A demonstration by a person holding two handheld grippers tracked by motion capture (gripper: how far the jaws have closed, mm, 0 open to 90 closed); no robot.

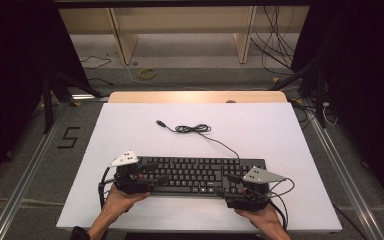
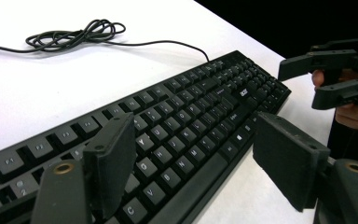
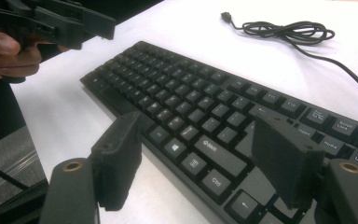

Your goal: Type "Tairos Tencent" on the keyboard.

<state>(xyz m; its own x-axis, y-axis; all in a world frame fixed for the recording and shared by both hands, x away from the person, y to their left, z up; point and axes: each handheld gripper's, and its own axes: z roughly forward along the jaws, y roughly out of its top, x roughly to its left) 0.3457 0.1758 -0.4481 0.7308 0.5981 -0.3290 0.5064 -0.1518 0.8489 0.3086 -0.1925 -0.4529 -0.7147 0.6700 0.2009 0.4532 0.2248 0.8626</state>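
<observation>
White table; keyboard between spread left claw pads, untouched.

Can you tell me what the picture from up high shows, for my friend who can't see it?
A person's two hands each hold a tool, the left tool and the right tool, at the two ends of a black keyboard on a white table. Both tools are open. The keyboard's cable lies coiled behind it.

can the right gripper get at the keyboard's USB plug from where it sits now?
Probably, with a long reach. The right gripper, jaws open, sits at the keyboard near edge; the USB plug lies beyond it on bare white table. Nothing blocks the path except passing over the keyboard and coiled cable.
</observation>
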